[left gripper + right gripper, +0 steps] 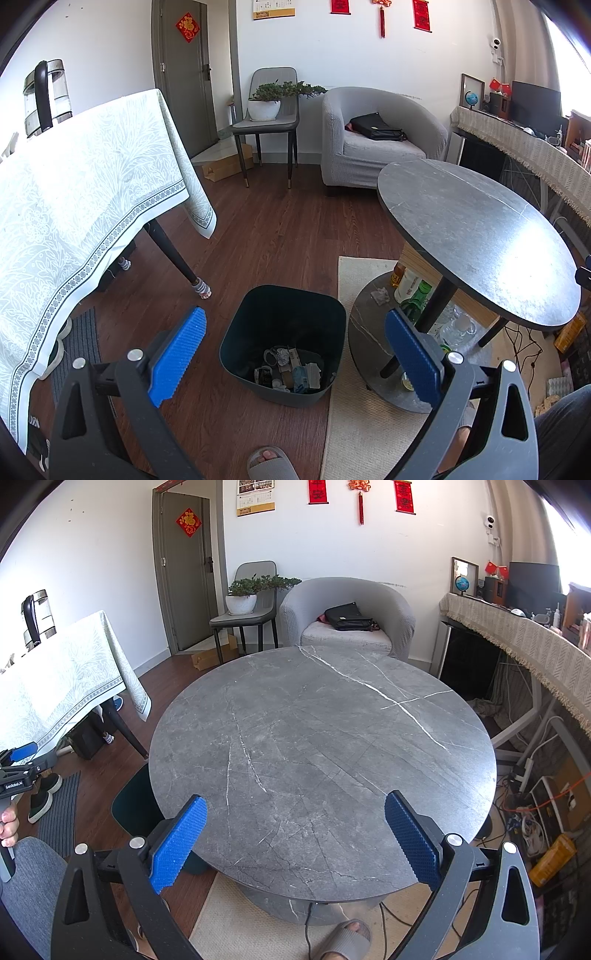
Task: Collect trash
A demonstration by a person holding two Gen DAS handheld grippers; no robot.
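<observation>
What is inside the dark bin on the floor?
In the trash bin lie crumpled paper and wrappers on the bottom. Its near wall covers whatever lies closest to the camera.

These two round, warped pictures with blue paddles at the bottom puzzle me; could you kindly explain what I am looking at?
No robot here: a person holds a two-finger gripper in each hand, and a fisheye camera on each looks along its blue fingers.

The left wrist view shows the left gripper, open and holding nothing, above a dark trash bin on the wood floor, with crumpled trash at its bottom.

The right wrist view shows the right gripper, also open and holding nothing, over the round grey marble table; I see nothing lying on its top. At that view's left edge, the other gripper appears in the person's hand.
</observation>
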